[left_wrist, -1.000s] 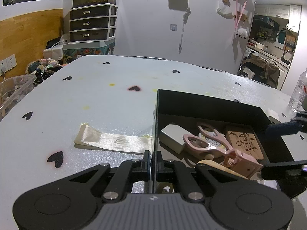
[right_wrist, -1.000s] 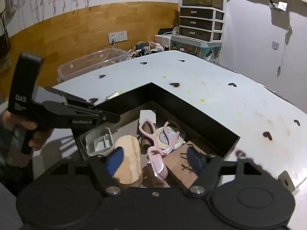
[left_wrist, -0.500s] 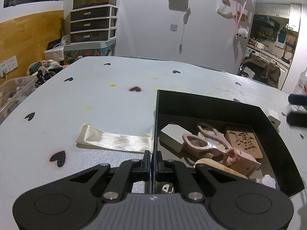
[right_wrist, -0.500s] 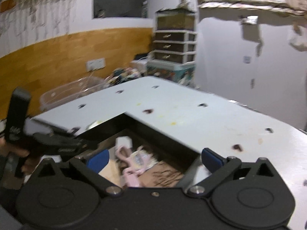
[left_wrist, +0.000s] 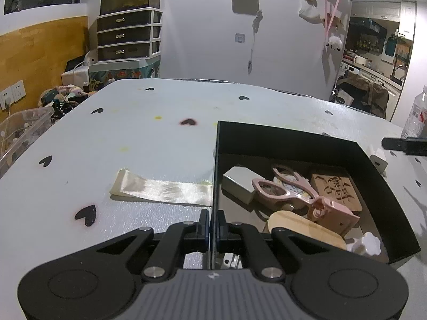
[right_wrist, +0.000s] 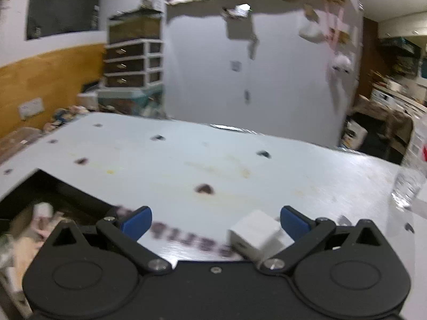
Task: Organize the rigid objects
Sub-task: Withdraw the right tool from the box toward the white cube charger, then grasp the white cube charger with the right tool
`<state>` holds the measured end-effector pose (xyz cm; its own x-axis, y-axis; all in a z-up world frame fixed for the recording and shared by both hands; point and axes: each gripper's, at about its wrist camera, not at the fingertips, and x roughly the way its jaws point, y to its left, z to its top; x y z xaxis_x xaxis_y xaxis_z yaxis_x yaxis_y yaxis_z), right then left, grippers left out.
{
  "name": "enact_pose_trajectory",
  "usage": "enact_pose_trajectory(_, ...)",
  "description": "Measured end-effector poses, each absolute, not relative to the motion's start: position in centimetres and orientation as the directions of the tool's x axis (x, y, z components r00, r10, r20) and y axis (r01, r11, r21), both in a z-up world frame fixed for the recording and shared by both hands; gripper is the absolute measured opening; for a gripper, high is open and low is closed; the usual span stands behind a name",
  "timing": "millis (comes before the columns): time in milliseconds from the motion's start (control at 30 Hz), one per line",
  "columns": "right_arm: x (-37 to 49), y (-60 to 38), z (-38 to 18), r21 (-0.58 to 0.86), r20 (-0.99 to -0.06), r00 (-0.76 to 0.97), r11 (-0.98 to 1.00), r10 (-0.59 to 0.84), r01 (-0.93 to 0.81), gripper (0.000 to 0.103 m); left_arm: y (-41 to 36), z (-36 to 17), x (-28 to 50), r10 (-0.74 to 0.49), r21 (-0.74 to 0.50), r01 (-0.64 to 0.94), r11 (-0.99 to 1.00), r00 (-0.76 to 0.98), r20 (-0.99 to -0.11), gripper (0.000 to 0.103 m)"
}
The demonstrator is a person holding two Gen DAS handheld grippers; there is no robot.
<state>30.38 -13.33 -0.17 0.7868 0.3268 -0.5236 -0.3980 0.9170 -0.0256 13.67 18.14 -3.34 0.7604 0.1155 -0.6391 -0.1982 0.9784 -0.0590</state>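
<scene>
Left gripper (left_wrist: 210,225) clamped on near wall of open black rectangular box (left_wrist: 307,140), one finger outside, one inside. Box holds pink plastic scissors (left_wrist: 291,194), carved brown wooden block (left_wrist: 336,189), grey-white rectangular case (left_wrist: 237,184), pale oval wooden piece (left_wrist: 301,226), small white flower-shaped knob (left_wrist: 367,244). Cream satin ribbon strip (left_wrist: 162,190) flat on white heart-print table (left_wrist: 133,138), touching box's left wall. Right gripper (right_wrist: 214,220) spread wide, empty; small white cube-shaped charger (right_wrist: 254,233) on table between blue pads, nearer right one; contact unclear, view blurred. Clear plastic water bottle (right_wrist: 412,170) at table's right edge.
</scene>
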Motion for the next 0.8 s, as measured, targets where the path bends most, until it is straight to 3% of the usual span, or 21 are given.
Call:
enact_pose_trajectory(200, 34.2, -13.8, -3.3, -0.107, -0.568, 0.780, 0.916, 0.264, -0.387, 0.103, 18.1, -3.3, 13.0, 0.112, -0.062, -0.198, 0.978, 0.754, -0.647, 0.004)
enact_pose_trajectory(400, 35.8, -14.1, -5.3, -0.096, -0.585, 0.757, 0.903, 0.290, -0.420, 0.101, 18.0, -2.9, 12.7, 0.113, -0.065, -0.203, 0.977, 0.752, -0.650, 0.004)
enact_pose_trajectory(567, 36.2, -13.9, -5.9, -0.115, -0.594, 0.748, 0.889, 0.295, -0.442, 0.083, 17.9, -2.7, 12.5, 0.113, -0.060, -0.199, 0.978, 0.751, -0.651, 0.004)
enact_pose_trajectory(800, 35.8, -13.8, -6.1, -0.140, -0.582, 0.756, 0.879, 0.300, -0.456, 0.069, 17.8, -2.5, 12.3, 0.118, -0.056, -0.201, 0.978, 0.754, -0.646, 0.004)
